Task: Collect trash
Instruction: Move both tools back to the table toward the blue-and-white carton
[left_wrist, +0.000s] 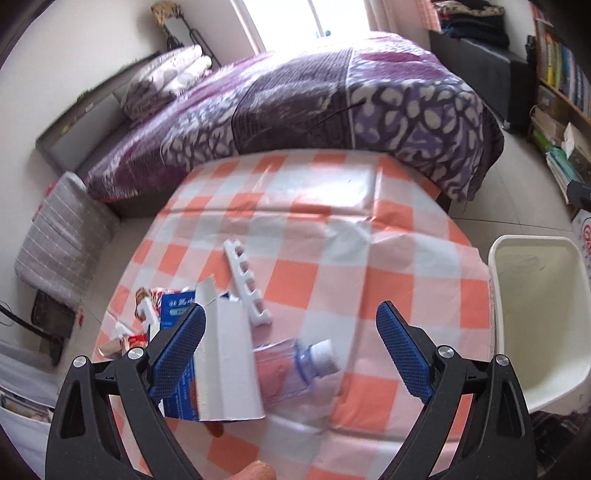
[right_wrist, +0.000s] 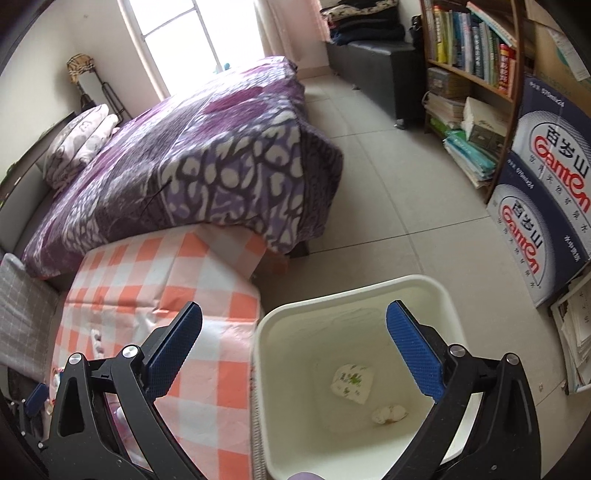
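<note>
A clear plastic bottle lies on its side on the orange-checked tablecloth, touching an opened carton. The left gripper hangs over it, jaws spread wide. The right gripper, also agape, hovers above the white bin holding two crumpled wads.

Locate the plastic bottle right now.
Left wrist view: the plastic bottle lies on the checkered table between the open jaws, beside the white carton.
</note>
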